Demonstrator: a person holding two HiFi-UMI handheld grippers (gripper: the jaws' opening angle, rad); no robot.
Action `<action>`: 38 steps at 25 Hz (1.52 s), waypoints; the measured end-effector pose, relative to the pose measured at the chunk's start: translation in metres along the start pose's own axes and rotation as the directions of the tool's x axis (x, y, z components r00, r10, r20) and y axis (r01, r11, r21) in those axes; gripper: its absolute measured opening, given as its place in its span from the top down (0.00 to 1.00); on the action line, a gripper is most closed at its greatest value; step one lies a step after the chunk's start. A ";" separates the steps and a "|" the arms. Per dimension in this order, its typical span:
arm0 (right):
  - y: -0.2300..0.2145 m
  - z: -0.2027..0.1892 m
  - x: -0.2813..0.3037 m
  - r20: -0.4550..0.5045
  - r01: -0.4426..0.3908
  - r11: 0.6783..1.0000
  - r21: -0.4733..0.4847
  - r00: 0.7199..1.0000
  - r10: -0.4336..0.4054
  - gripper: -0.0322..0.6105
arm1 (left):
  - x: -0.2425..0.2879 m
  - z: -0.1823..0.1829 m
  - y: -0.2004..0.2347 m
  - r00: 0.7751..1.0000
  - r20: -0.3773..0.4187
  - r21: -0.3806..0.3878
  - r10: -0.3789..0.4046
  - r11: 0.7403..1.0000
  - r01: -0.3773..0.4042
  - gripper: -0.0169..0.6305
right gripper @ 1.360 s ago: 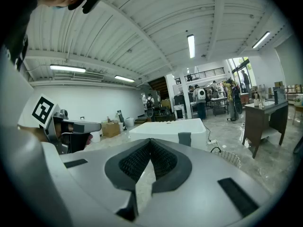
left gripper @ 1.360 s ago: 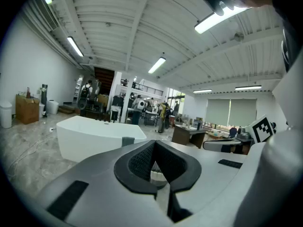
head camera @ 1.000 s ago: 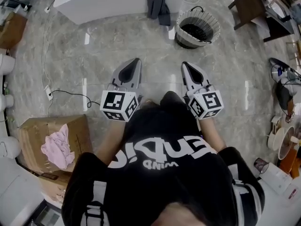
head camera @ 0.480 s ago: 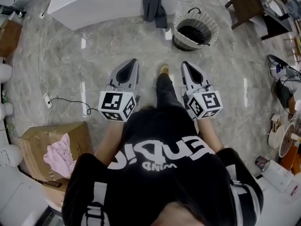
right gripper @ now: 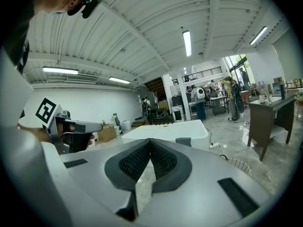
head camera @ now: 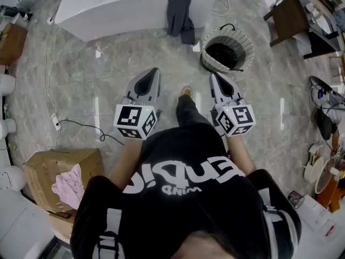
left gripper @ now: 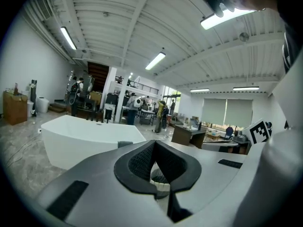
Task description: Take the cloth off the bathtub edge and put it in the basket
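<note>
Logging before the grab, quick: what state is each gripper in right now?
Left gripper: closed, holding nothing.
Right gripper: closed, holding nothing.

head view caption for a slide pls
Left gripper and right gripper, shut and empty, face a bathtub with a cloth over its edge, basket nearby.

Only text in view: white print on the person's black shirt (head camera: 186, 179), upside down to the camera. Small line looks like "WIND"; big word isn't reliably readable.

The cloth (head camera: 179, 12) hangs over the bathtub (head camera: 118, 9) edge, with the basket (head camera: 226, 67) standing just to its right.
</note>
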State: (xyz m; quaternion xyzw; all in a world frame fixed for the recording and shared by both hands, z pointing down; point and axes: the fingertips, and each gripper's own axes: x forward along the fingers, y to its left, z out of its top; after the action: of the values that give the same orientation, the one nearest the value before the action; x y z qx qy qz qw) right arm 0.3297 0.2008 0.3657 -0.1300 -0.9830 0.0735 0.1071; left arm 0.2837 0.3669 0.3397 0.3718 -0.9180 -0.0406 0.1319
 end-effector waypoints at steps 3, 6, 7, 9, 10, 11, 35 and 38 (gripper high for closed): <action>-0.024 0.014 0.027 -0.004 -0.014 1.000 0.010 1.000 0.015 0.93 | 0.034 0.016 0.010 1.000 -0.002 0.001 0.019 1.000 -0.019 0.95; -0.051 0.031 0.054 -0.002 -0.032 0.999 0.014 0.999 0.032 0.93 | 0.071 0.035 0.017 0.999 0.001 0.007 0.035 0.999 -0.035 0.95; -0.060 0.036 0.063 0.000 -0.037 0.999 0.015 0.999 0.037 0.93 | 0.083 0.041 0.019 0.999 0.003 0.008 0.040 0.999 -0.040 0.95; -0.077 0.047 0.080 0.005 -0.043 0.999 0.016 0.999 0.043 0.93 | 0.105 0.051 0.023 0.999 0.008 0.008 0.046 0.999 -0.046 0.95; -0.086 0.052 0.089 0.009 -0.047 0.999 0.017 0.999 0.047 0.93 | 0.116 0.055 0.025 0.999 0.010 0.006 0.050 0.999 -0.050 0.95; -0.094 0.056 0.097 0.011 -0.052 0.999 0.018 0.999 0.051 0.93 | 0.127 0.059 0.027 0.998 0.013 0.004 0.055 0.998 -0.055 0.95; -0.212 0.098 0.258 0.002 -0.037 0.999 0.029 0.999 0.037 0.93 | 0.320 0.110 0.108 0.999 0.021 0.005 0.034 0.999 -0.035 0.95; -0.225 0.104 0.292 -0.009 -0.019 0.999 0.037 1.000 0.019 0.93 | 0.352 0.120 0.129 1.000 0.015 0.005 0.013 1.000 -0.013 0.95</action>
State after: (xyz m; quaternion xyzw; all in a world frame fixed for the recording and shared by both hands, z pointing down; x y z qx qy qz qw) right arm -0.0236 0.0526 0.3597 -0.1378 -0.9796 0.0922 0.1135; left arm -0.0781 0.2132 0.3217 0.3658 -0.9215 -0.0400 0.1244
